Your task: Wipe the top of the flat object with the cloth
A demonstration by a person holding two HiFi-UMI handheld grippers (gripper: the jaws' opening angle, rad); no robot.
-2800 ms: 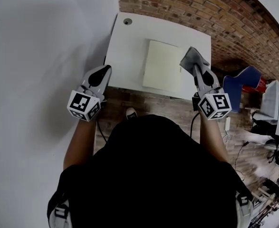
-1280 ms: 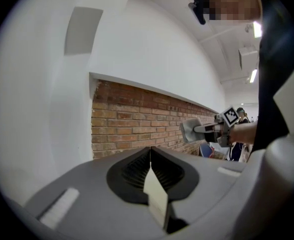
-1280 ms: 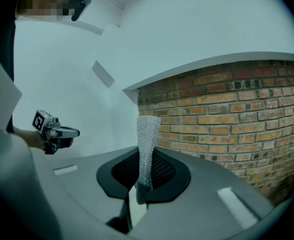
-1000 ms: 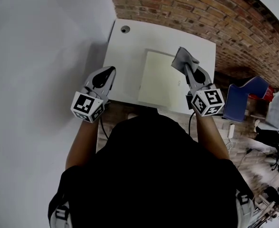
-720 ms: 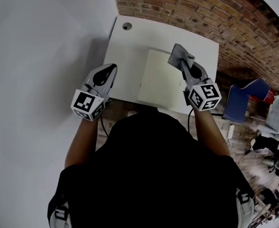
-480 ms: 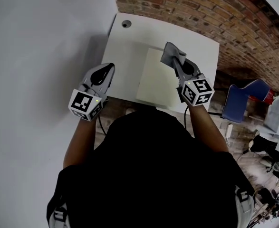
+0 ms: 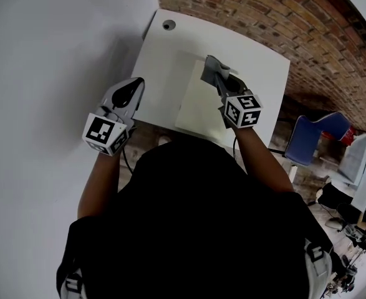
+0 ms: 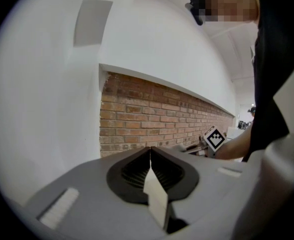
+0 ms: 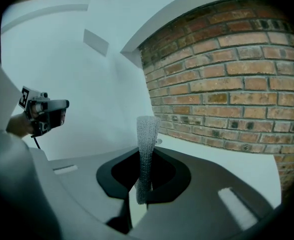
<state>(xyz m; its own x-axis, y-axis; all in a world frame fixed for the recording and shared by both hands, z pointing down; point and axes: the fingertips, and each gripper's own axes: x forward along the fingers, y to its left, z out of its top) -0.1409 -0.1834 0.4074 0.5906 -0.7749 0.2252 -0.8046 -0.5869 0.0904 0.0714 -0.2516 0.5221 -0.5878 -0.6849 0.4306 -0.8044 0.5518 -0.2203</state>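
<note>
A pale cream flat object (image 7: 194, 108) lies on the white table (image 7: 164, 55), right of its middle. My right gripper (image 7: 219, 80) hovers over the flat object's far part, shut on a grey cloth (image 7: 209, 69). In the right gripper view the cloth (image 9: 147, 134) stands up as a knitted strip pinched between the jaws. Whether the cloth touches the flat object I cannot tell. My left gripper (image 7: 137, 83) hangs over the table's near left edge, shut, with nothing between its jaws (image 8: 150, 150).
A red brick wall (image 7: 264, 17) runs along the table's far side and a white wall (image 7: 58, 42) along its left. The table's far left corner has a round cable hole (image 7: 168, 25). A blue chair (image 7: 307, 139) stands on the floor to the right.
My right gripper has carried the cloth leftward, from the flat object's right edge to over its far middle. The left gripper has stayed by the table's near left edge.
</note>
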